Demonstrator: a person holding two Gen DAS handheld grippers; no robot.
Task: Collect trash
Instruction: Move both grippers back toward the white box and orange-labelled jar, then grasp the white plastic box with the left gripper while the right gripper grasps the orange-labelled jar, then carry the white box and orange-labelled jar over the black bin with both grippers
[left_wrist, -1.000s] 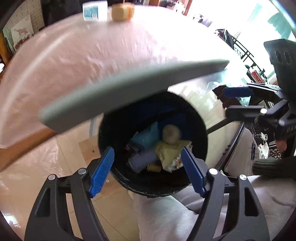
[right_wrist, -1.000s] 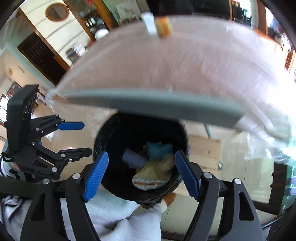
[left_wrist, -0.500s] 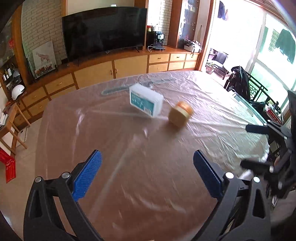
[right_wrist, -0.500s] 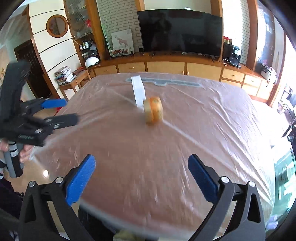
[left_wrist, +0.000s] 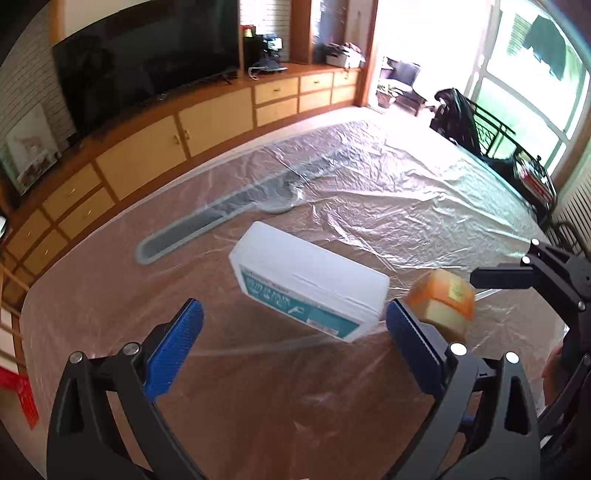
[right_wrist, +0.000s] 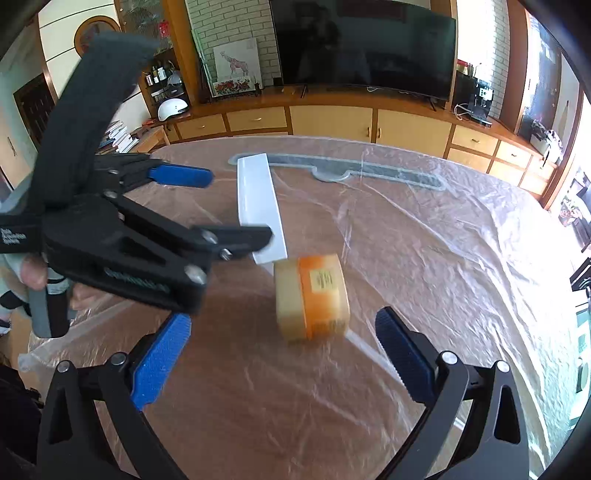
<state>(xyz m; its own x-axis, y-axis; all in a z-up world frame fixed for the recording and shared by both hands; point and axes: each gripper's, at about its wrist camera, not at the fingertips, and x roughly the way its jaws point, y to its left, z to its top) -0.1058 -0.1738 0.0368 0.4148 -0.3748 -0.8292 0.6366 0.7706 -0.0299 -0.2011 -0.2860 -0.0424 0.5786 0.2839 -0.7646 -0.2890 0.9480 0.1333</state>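
Observation:
A white box with a teal label (left_wrist: 308, 286) lies on the table covered in clear plastic (left_wrist: 388, 206). Beside it on the right sits a small tan package with an orange band (left_wrist: 441, 301). My left gripper (left_wrist: 295, 341) hangs open just short of the white box, nothing between its blue pads. In the right wrist view the tan package (right_wrist: 312, 297) lies just ahead of my open right gripper (right_wrist: 284, 352), and the white box (right_wrist: 260, 210) runs away behind it. The left gripper (right_wrist: 218, 206) reaches in from the left, its lower finger over the box's near end.
A grey inlaid strip (right_wrist: 340, 170) crosses the far part of the table. Beyond it stand wooden cabinets (left_wrist: 207, 129) and a large dark television (right_wrist: 364, 44). A dark chair (left_wrist: 495, 147) stands at the right edge near the window. A person's hand (right_wrist: 35, 273) holds the left gripper's handle.
Both grippers have swung up from the black bin with trash below the table edge to over the tabletop. Their jaws have widened. The white box and tan package have come much closer.

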